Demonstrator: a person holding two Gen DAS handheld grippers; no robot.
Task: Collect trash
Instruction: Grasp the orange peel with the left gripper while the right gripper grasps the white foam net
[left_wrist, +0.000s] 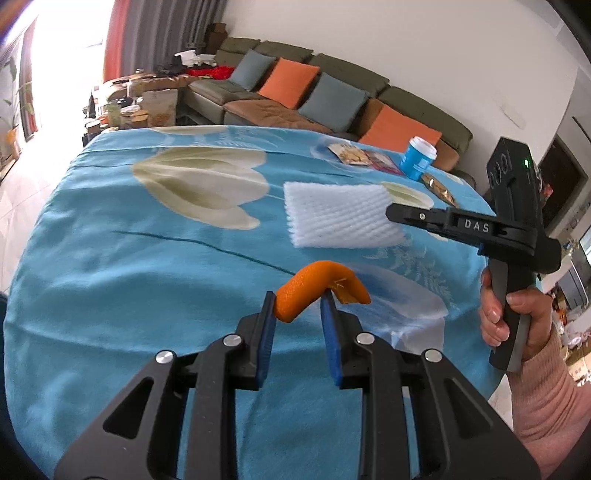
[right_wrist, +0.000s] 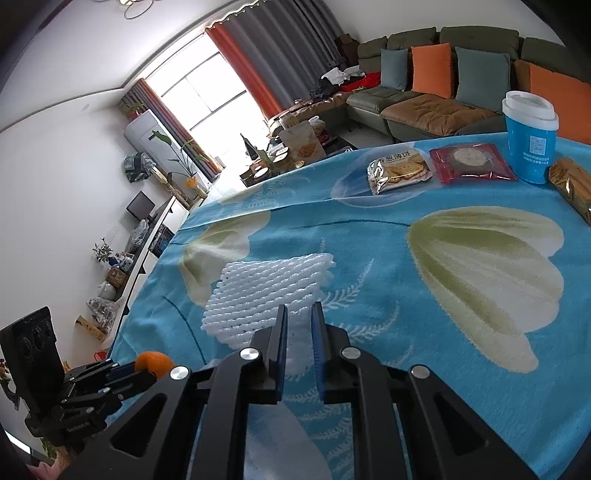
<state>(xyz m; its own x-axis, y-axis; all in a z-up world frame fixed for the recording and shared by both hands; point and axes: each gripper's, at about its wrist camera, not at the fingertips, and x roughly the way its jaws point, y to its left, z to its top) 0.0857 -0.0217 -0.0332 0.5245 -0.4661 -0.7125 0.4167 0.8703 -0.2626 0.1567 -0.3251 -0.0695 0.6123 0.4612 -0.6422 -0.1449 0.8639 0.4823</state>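
The left gripper (left_wrist: 298, 308) has its fingers clamped on a curl of orange peel (left_wrist: 320, 288) lifted above the blue flowered desk (left_wrist: 110, 258), while the right gripper (right_wrist: 299, 325), fingers slightly apart and empty, hovers at the near edge of the white foam net (right_wrist: 266, 291), likely the next pickup, needing a descent and a close.

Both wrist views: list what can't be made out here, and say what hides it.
- Orange peel: in the right wrist view, the left gripper covers most of it.
- Gold snack packet: cut off by the right wrist view's edge; partly behind the blue cup in the left wrist view.
- White foam net: its near edge hides behind the right gripper.
- Any trash bin: in neither view.
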